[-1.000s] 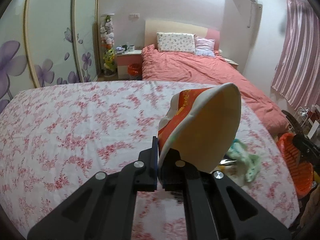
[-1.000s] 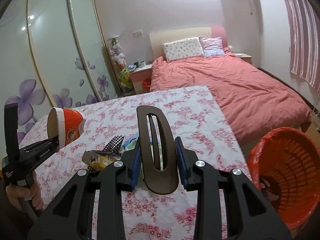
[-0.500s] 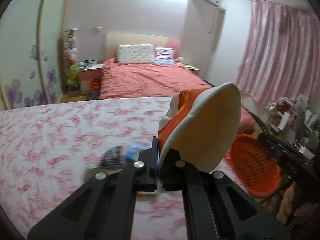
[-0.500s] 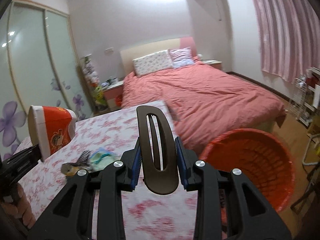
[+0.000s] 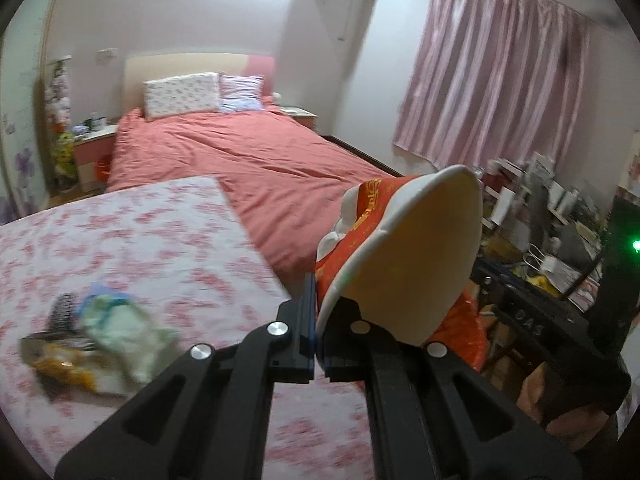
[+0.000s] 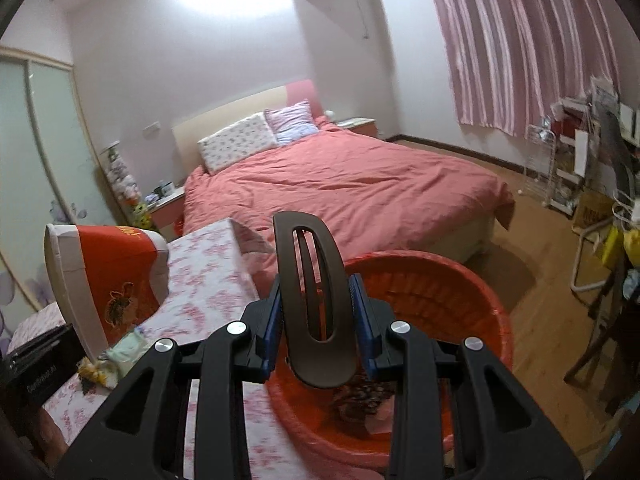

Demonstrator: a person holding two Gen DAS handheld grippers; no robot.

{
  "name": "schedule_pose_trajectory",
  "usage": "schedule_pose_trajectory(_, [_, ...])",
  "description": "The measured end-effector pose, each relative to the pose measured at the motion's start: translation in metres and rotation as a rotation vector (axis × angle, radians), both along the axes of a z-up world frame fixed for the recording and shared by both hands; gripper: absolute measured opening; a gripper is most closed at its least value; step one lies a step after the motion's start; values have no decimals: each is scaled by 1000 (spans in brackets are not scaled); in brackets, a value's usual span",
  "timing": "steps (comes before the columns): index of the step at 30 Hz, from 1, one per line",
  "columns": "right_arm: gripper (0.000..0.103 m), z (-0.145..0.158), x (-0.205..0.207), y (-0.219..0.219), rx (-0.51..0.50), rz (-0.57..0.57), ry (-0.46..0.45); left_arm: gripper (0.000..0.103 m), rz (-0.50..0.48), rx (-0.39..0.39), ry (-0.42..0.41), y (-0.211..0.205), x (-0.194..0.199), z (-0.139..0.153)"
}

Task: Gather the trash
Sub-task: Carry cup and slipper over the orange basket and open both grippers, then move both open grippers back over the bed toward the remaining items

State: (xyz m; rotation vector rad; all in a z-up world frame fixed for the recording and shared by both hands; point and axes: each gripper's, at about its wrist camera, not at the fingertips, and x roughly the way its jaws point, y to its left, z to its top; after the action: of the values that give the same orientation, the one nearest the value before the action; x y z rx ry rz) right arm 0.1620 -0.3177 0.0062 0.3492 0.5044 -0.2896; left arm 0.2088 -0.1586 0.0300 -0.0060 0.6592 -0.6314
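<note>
The carrying step is in hand: a paper cup [image 5: 404, 256] is pinched by the left claw [image 5: 318, 354], a brown hair clip [image 6: 314, 304] clenched in the right claw [image 6: 318, 332] above the red basket [image 6: 472, 300]; release over it is called for next

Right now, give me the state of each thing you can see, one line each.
Left gripper: shut on the paper cup's rim.
Paper cup: held tilted, crumpled, looks empty.
Right gripper: shut on the hair clip.
Hair clip: held upright over the basket.
Red basket: open, some trash inside.
Wrappers: lying on the floral cloth.
</note>
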Motion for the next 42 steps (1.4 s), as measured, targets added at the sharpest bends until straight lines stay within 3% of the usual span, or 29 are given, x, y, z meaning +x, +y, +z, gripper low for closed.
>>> schedule_pose_trajectory(10, [33, -23, 1, -48, 79, -52, 16, 4, -105, 43, 57, -82, 11, -36])
schedule_pose_trajectory(12, [34, -29, 4, -57, 114, -46, 23, 10, -102, 61, 73, -88, 16, -45])
schedule_pose_trajectory(14, [38, -38, 7, -64, 144, -46, 34, 40, -96, 74, 91, -92, 20, -54])
schedule_pose_trajectory(16, [51, -43, 9, -68, 158, -49, 42, 44, -85, 81, 97, -93, 21, -59])
schedule_pose_trajectory(21, [54, -44, 1, -61, 154, -56, 53, 49, -70, 99, 118, -88, 29, -67])
schedule_pose_trajectory(32, [70, -27, 3, -36, 41, -45, 51, 78, 80, 185, -3, -20, 24, -52])
schedule_pose_trajectory(42, [70, -23, 21, 30, -18, 88, 84, 84, 302, 229, -18, 101, 31, -52])
